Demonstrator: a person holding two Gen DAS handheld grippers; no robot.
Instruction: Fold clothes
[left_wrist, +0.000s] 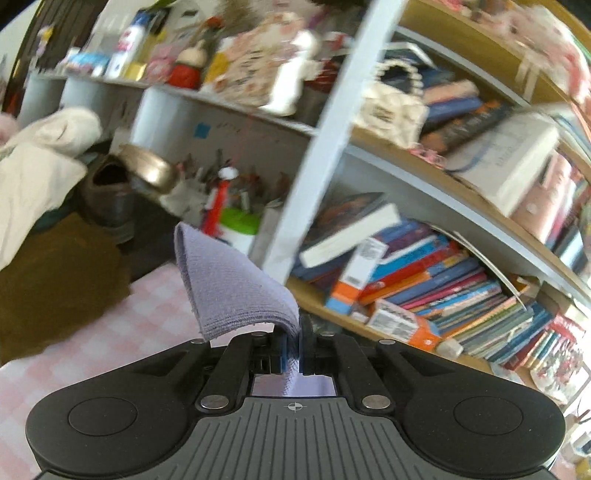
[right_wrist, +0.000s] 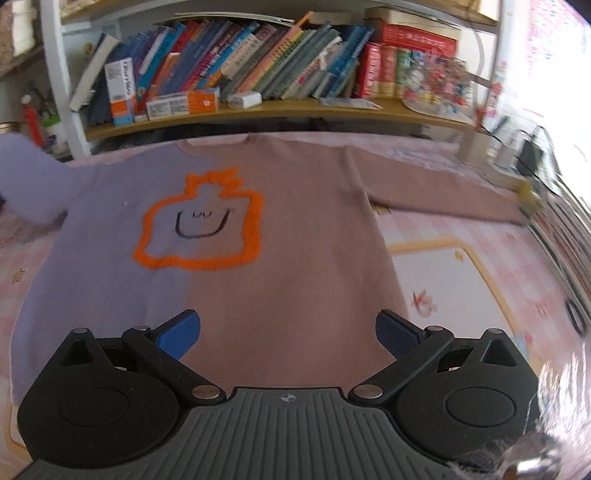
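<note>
sweater (right_wrist: 229, 236): soft limp knit, grip cuffs/hems | left tongs (left_wrist: 293, 350) clenched on sleeve cuff (left_wrist: 229, 284) | right tongs (right_wrist: 288, 332) released

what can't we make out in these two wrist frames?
- Left wrist view: the left gripper is shut on a lavender cloth edge; which part of the sweater it is can't be told, the rest is out of frame.
- Right wrist view: the sweater hem is hidden behind the open right gripper.
- Right wrist view: the far sleeve cuff is motion-blurred.
- Both views: book titles are unreadable.
</note>
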